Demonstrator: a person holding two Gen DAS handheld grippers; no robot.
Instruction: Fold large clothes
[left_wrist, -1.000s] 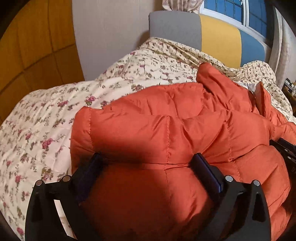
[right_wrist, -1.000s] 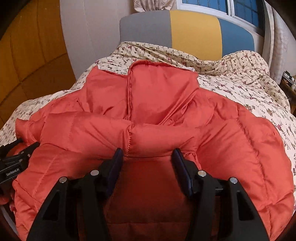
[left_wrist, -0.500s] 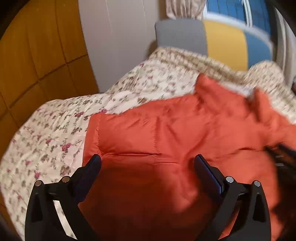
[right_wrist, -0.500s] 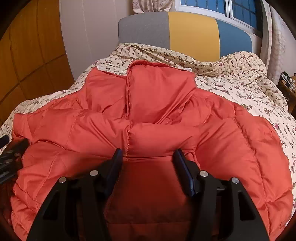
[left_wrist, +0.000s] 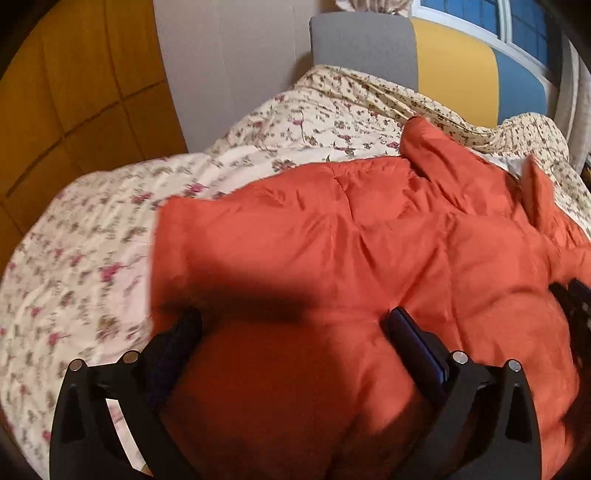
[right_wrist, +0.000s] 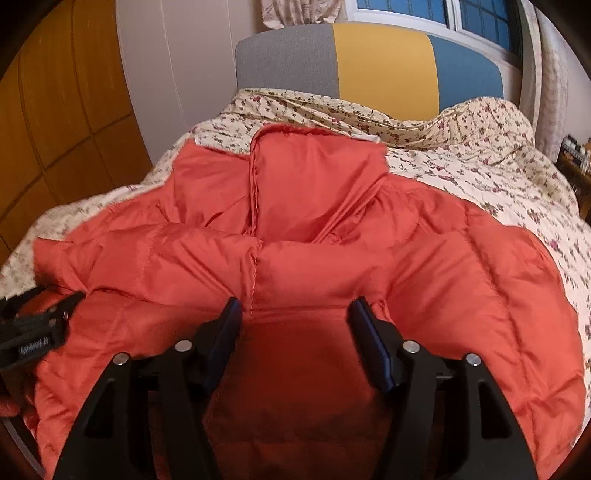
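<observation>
The orange puffer jacket (right_wrist: 332, 236) lies spread on the floral bedspread (right_wrist: 480, 173), hood toward twelve o'clock. Both the left gripper (left_wrist: 291, 325) and right gripper (right_wrist: 295, 310) stand spread, released, fabric bulging between their jaws, probably pressing the padding flat for a fold.

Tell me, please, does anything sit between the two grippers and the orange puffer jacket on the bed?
Nothing visible does: the left gripper and right gripper both have the orange puffer jacket directly between their fingers.

One jacket (right_wrist: 332, 258), two grippers, one quilt (right_wrist: 480, 162), seemingly.
</observation>
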